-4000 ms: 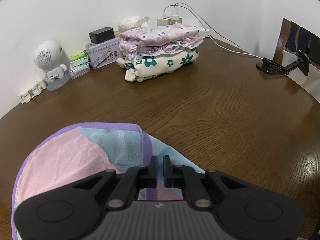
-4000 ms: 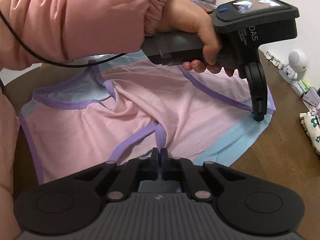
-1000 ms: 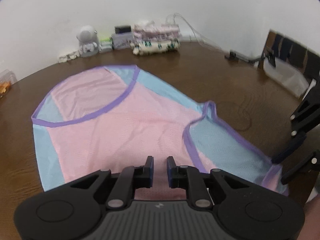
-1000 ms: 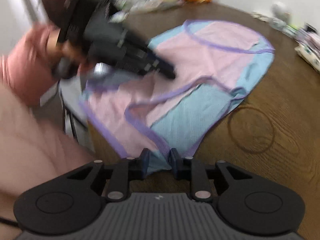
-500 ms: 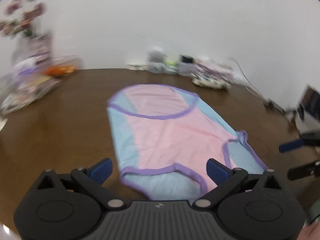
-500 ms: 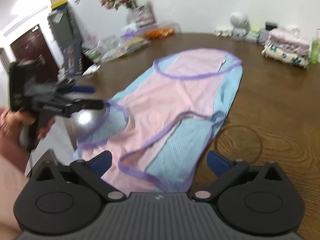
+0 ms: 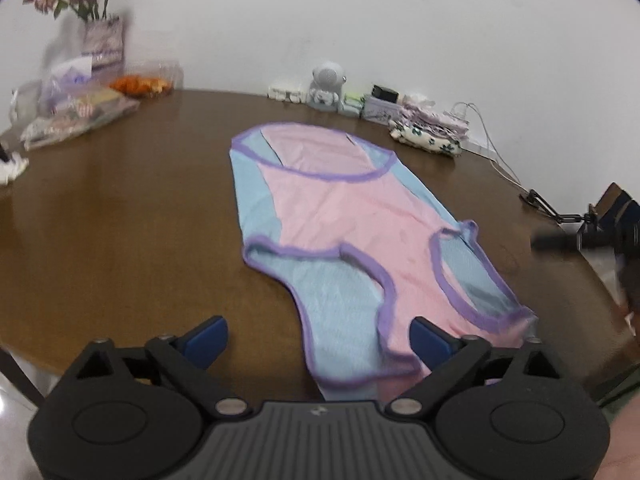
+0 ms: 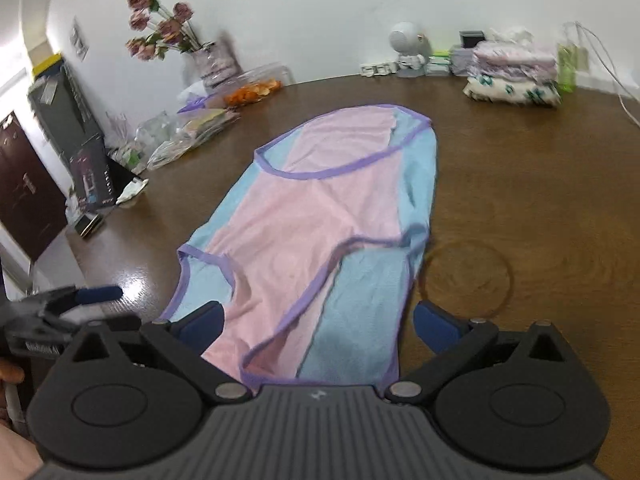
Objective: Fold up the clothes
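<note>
Pink and blue mesh, trimmed in purple, the garment (image 7: 352, 220) lay spread flat on the brown wooden table (image 7: 120, 216). At its left side the left gripper (image 7: 318, 334) had just been closing slightly, jaws wide apart with only the near hem between them, untouched. At its right side the right gripper (image 8: 316, 326) stood fully spread above that hem, gripping nothing. Beyond both grippers, folded clothes (image 8: 514, 76) sat stacked near the wall.

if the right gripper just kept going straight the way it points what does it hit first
Most likely the pink and blue garment spread flat on the table; the open right gripper points down at its near end, though depth is unclear.
</note>
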`<action>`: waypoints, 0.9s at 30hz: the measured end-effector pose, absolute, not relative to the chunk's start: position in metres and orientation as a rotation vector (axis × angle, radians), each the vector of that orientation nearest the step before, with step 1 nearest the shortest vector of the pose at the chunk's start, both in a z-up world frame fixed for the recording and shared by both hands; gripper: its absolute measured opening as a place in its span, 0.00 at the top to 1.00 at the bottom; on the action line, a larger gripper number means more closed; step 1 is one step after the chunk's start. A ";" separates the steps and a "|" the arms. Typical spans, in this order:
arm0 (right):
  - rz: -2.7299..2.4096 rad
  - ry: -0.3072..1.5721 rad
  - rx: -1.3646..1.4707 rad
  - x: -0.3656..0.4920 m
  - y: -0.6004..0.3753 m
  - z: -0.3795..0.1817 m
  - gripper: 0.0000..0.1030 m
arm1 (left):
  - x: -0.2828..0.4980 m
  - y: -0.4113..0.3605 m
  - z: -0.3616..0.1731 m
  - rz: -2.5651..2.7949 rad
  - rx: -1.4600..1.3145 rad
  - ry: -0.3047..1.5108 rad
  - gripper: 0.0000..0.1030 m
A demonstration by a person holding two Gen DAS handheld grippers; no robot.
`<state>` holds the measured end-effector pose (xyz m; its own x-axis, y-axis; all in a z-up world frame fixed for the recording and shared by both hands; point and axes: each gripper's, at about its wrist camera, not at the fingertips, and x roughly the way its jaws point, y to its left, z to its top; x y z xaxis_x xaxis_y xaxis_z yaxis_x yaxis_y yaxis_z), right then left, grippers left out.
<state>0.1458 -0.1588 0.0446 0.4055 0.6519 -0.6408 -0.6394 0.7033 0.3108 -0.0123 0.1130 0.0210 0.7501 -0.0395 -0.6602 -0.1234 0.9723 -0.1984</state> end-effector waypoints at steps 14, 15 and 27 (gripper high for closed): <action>0.965 0.750 -0.350 0.225 0.004 0.148 0.04 | -0.022 0.101 0.003 0.067 -0.372 0.806 0.62; 0.960 0.756 -0.365 0.231 0.018 0.150 0.08 | -0.021 0.101 0.003 0.075 -0.371 0.806 0.64; 0.847 0.943 -0.467 0.296 0.172 0.105 0.25 | -0.017 0.104 0.001 0.142 -0.378 0.813 0.85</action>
